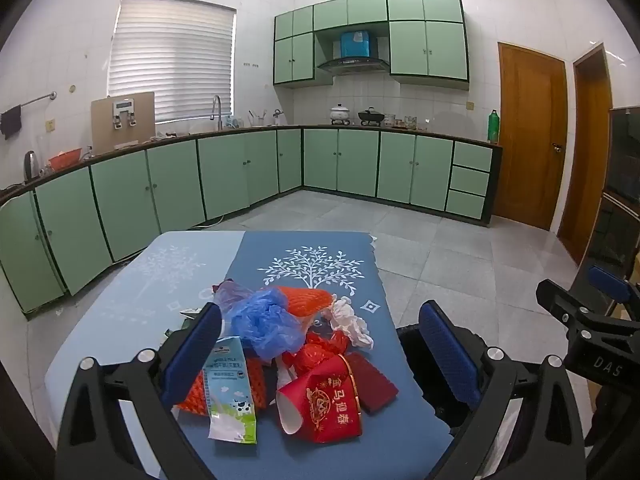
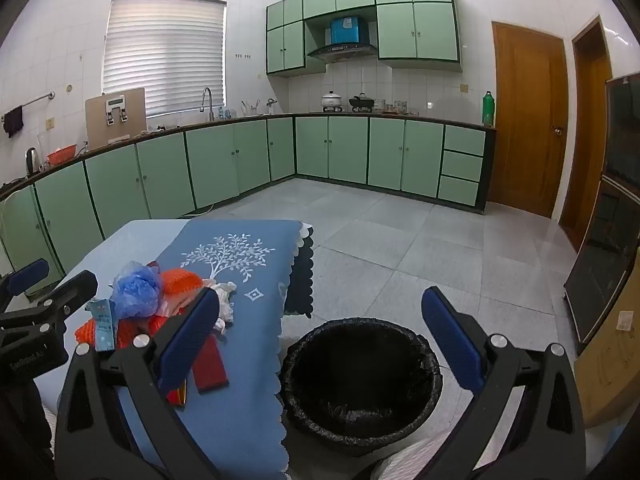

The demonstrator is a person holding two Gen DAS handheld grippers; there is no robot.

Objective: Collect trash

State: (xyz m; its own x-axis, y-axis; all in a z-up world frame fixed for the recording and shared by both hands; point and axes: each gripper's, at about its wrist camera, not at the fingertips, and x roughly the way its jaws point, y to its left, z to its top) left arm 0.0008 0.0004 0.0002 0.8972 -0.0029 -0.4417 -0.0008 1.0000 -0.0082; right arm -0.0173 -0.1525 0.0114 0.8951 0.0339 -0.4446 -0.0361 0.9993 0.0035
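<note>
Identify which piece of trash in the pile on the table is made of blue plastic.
The crumpled blue plastic bag on top of the pile; the items around it are red, orange or white, and the milk carton is printed card.

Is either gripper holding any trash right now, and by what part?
Nothing is held. The left gripper is open above the trash pile; the right gripper is open above the bin.

Both handheld grippers hang level, side by side, fingers pointing toward the far wall. The left gripper [image 1: 320, 354] has its blue-padded jaws spread wide, nothing between the pads. The right gripper [image 2: 320, 338], just to its right, is likewise spread wide with nothing gripped.
</note>
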